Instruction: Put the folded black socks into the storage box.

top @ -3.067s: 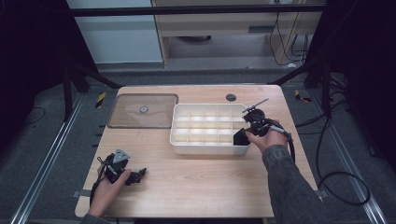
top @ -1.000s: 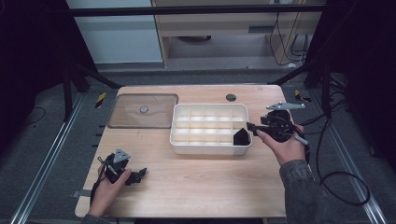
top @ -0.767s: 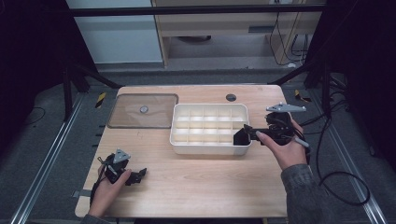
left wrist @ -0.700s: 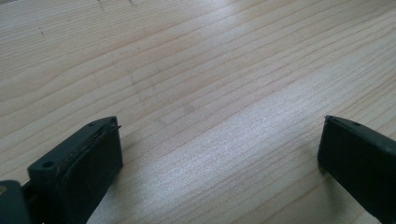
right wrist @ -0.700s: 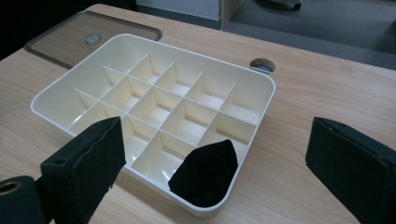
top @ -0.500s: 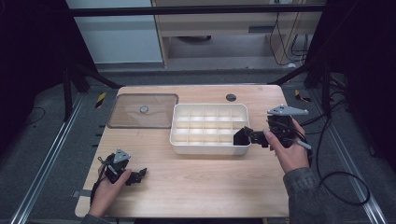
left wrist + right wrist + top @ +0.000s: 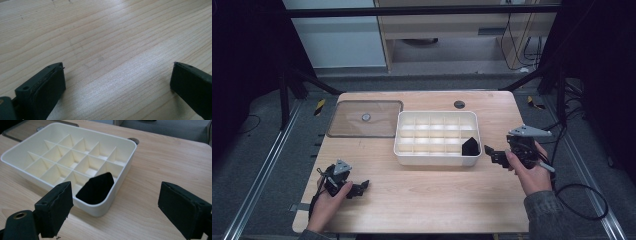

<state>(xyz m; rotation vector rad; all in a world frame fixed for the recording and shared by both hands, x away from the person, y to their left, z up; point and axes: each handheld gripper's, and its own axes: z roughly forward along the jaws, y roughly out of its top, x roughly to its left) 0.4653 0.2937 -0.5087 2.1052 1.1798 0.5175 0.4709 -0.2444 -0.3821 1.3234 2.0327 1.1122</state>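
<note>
A white compartment tray (image 7: 408,134) stands mid-table, and a black piece (image 7: 470,146) sits in its near right corner compartment. My right gripper (image 7: 491,154) hovers just right of that corner, pointing at the tray. In the right gripper view the black piece (image 7: 96,188) leans in the corner cell of the tray (image 7: 126,155). The right gripper (image 7: 117,192) is open, its jaws have just eased in slightly, and nothing is between them. My left gripper (image 7: 359,188) rests near the front left of the table. In its own view the left gripper (image 7: 117,68) is open over bare wood.
A clear lid (image 7: 364,118) lies flat at the back left, beside the tray. A round dark grommet (image 7: 459,104) sits in the tabletop behind the tray. The right gripper's cable (image 7: 584,202) loops off the table's right edge.
My right gripper has drawn back from the tray's corner, to the right and lower, leaving the black piece in the compartment. The left hand has stayed put.
</note>
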